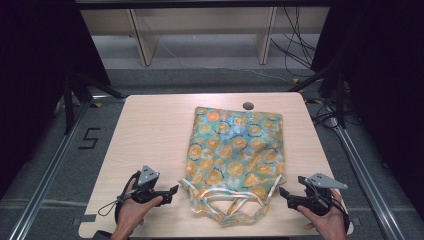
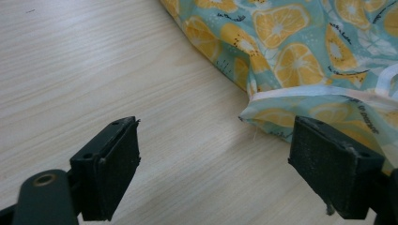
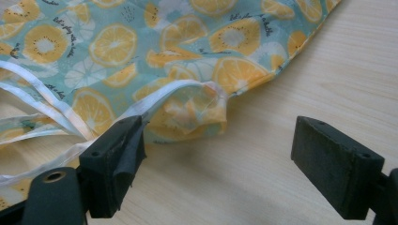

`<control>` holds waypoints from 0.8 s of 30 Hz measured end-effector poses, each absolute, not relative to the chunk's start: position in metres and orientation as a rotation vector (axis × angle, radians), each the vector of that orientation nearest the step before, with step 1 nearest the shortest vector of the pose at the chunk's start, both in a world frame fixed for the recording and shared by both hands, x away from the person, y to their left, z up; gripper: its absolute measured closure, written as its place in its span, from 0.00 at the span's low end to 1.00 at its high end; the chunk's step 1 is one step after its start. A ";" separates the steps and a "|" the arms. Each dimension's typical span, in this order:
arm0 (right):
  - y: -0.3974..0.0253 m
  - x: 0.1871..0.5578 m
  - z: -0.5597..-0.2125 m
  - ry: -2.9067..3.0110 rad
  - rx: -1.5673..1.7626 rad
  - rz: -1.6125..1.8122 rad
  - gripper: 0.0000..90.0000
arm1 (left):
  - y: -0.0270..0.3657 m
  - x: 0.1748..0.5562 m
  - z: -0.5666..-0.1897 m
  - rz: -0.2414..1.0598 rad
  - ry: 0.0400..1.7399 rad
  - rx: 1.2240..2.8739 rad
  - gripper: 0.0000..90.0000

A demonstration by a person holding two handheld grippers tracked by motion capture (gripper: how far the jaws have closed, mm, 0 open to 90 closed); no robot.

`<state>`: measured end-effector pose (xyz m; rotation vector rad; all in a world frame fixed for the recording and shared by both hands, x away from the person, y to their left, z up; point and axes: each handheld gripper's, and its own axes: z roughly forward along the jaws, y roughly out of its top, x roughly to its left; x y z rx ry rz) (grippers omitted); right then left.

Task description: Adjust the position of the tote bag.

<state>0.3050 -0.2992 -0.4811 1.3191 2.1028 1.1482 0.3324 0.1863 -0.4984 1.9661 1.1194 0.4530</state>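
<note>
Here a fabric bag (image 1: pixel 235 155) printed with orange slices lies flat on the wooden worktop (image 1: pixel 150 130), its pale handles (image 1: pixel 235 207) spilling toward the near edge. The left claw (image 1: pixel 172 191) sits just beside the bag's near left corner, jaws spread wide and holding nothing. The right claw (image 1: pixel 283 192) is equally wide open at the near right corner; one pad (image 3: pixel 115 161) seems to overlap the hem, though contact is hard to judge.

Thin, slightly glossy printed cloth bag (image 1: pixel 235 150) lies on a smooth, matt pale-wood table (image 1: pixel 150 135).
</note>
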 end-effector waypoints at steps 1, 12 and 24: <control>-0.300 0.305 -0.481 2.109 1.318 1.150 0.21 | 0.187 0.332 -0.498 0.449 1.117 1.980 0.17; -0.299 0.306 -0.483 2.102 1.326 1.123 0.21 | 0.187 0.335 -0.497 0.413 1.129 1.943 0.17; -0.294 0.336 -0.475 2.078 1.370 1.114 0.24 | 0.175 0.357 -0.486 0.401 1.121 1.914 0.17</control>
